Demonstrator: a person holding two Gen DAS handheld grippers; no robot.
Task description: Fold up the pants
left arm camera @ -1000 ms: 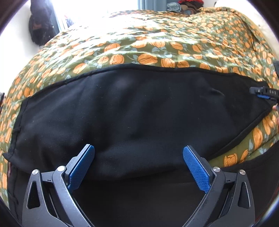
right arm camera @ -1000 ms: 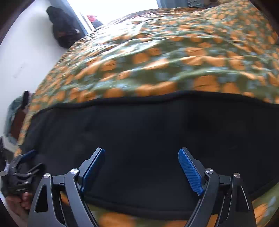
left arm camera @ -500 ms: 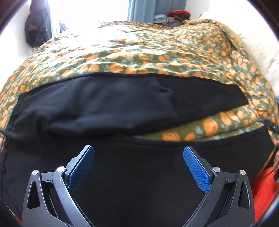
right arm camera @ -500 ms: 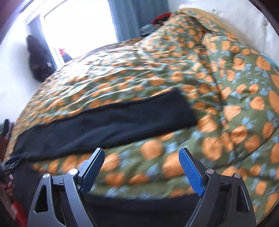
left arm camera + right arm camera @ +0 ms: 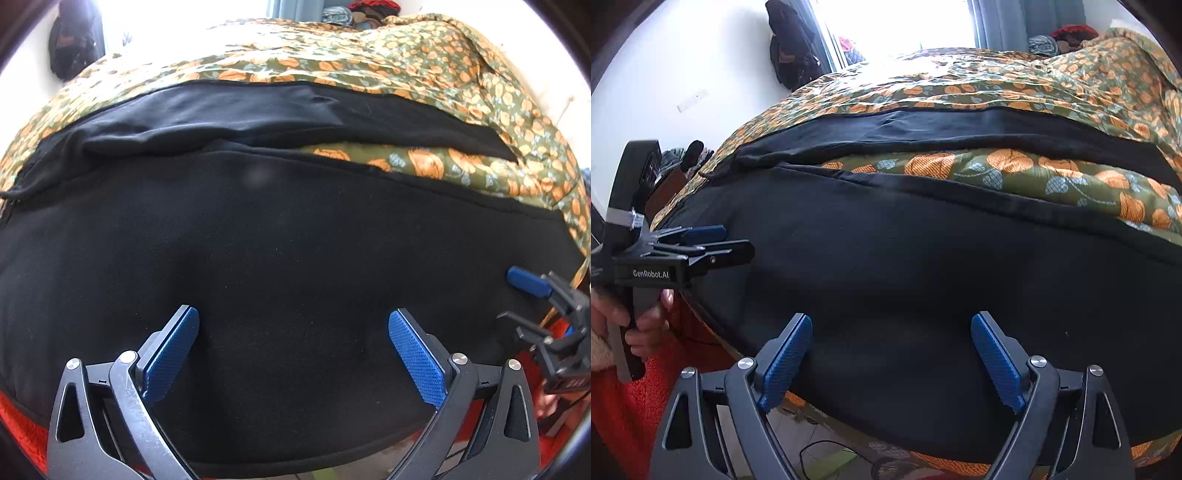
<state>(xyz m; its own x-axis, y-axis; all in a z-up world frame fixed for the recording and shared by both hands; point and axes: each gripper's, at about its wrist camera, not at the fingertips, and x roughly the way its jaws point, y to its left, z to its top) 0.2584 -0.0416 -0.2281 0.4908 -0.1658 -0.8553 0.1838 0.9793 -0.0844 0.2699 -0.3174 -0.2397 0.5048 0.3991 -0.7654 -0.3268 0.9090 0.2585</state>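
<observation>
Black pants lie flat across a bed, legs apart: the far leg [image 5: 258,114] [image 5: 960,129] and the near leg [image 5: 295,240] [image 5: 905,266], with a strip of floral bedspread [image 5: 424,162] [image 5: 960,166] between them. My left gripper [image 5: 293,314] hovers open over the near leg, with only fabric below it; the right wrist view shows it at the left [image 5: 731,242], held by a hand [image 5: 639,325]. Over the same leg, further right, my right gripper [image 5: 891,316] has its jaws opening with nothing between the pads. It appears at the left view's right edge [image 5: 532,291].
The green and orange bedspread covers the whole bed. A dark bag [image 5: 790,55] hangs on the white wall beside a bright window. Piled clothes [image 5: 1060,37] lie beyond the bed's far end. A red garment [image 5: 646,406] and a floor cable [image 5: 820,450] show below the bed's near edge.
Both grippers have drawn back from the far leg to the near leg, which now fills the foreground. The right view swung left from the leg ends. Both stayed open.
</observation>
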